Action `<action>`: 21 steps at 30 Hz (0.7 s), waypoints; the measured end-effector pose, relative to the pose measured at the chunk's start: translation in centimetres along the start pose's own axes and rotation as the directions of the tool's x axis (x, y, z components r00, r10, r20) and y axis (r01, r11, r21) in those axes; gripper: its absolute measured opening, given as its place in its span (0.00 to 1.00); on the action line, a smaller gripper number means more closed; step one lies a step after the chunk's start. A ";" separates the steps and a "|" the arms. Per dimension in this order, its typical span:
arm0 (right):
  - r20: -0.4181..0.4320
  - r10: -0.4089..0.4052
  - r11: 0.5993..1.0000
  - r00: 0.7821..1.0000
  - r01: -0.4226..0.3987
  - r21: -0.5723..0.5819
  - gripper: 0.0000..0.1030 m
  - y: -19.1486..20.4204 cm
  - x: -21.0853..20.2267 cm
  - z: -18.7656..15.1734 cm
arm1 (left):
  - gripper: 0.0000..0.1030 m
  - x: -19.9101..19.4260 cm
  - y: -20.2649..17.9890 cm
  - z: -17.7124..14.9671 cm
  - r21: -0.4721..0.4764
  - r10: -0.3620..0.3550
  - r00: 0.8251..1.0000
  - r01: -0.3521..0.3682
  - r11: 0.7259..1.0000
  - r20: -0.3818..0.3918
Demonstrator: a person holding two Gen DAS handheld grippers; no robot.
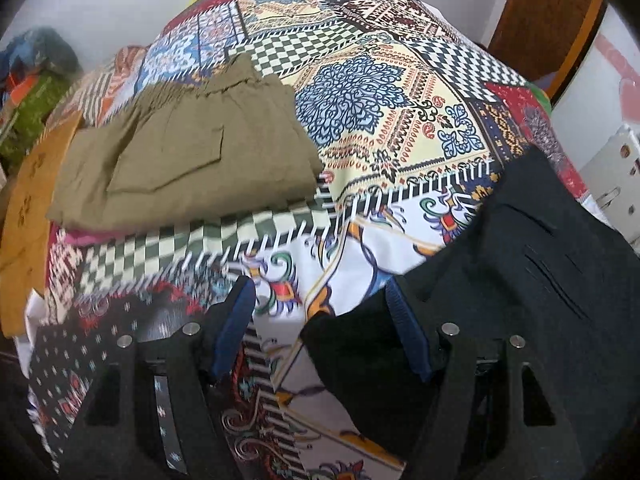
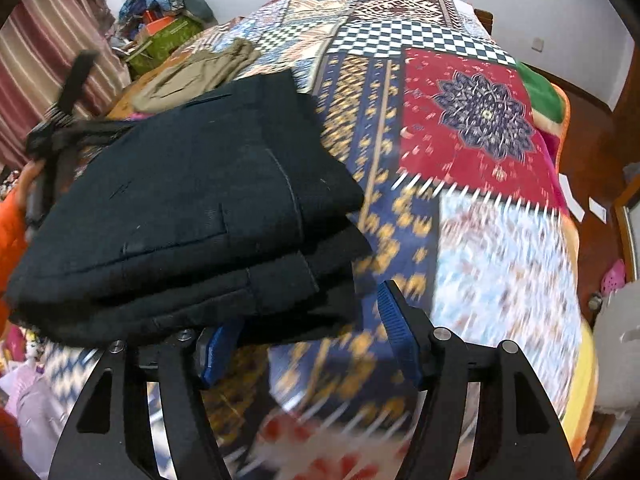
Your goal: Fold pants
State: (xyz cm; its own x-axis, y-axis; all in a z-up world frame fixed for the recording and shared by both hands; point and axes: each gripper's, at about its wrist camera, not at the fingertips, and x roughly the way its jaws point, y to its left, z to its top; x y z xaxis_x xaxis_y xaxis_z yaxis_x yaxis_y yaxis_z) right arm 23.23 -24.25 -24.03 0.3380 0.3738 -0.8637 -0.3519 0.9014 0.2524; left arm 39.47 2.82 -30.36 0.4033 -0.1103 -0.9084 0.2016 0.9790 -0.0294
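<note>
Folded black pants (image 2: pixel 192 208) lie in a thick stack on the patchwork bedspread (image 2: pixel 472 128). In the left wrist view the black pants (image 1: pixel 540 256) fill the right side. One corner of them reaches between the fingers of my left gripper (image 1: pixel 322 326) and rests by the right pad (image 1: pixel 408 332). The left pad is clear of it, so the jaws stand open. My right gripper (image 2: pixel 306 332) is open at the stack's near edge, which overhangs its left pad (image 2: pixel 216 346). Its right pad is bare. Folded olive pants (image 1: pixel 188 160) lie further back.
A mustard garment (image 1: pixel 28 220) lies at the bed's left edge. Bags and clutter (image 2: pixel 168 32) pile up by a striped curtain (image 2: pixel 36 40). A wooden door (image 1: pixel 548 20) and a white unit (image 1: pixel 608 168) stand on the right. A hand in an orange sleeve (image 2: pixel 12 232) shows at the left.
</note>
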 end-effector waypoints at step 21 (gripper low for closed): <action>0.046 -0.075 0.997 0.996 0.076 -0.020 0.62 -4.2 3.4 11.6 | 0.65 -6.9 1.3 -8.5 -0.307 -0.015 0.992 0.054 0.950 0.128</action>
State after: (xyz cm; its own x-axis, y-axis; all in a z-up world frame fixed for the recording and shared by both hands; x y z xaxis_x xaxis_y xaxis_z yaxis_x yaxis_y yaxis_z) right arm 35.94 -24.20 -22.95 0.4035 0.3147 -0.8591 -0.3429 0.9226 0.1768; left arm 29.41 6.34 -27.66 0.5111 -0.1463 -0.8470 -0.0609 0.9768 -0.2055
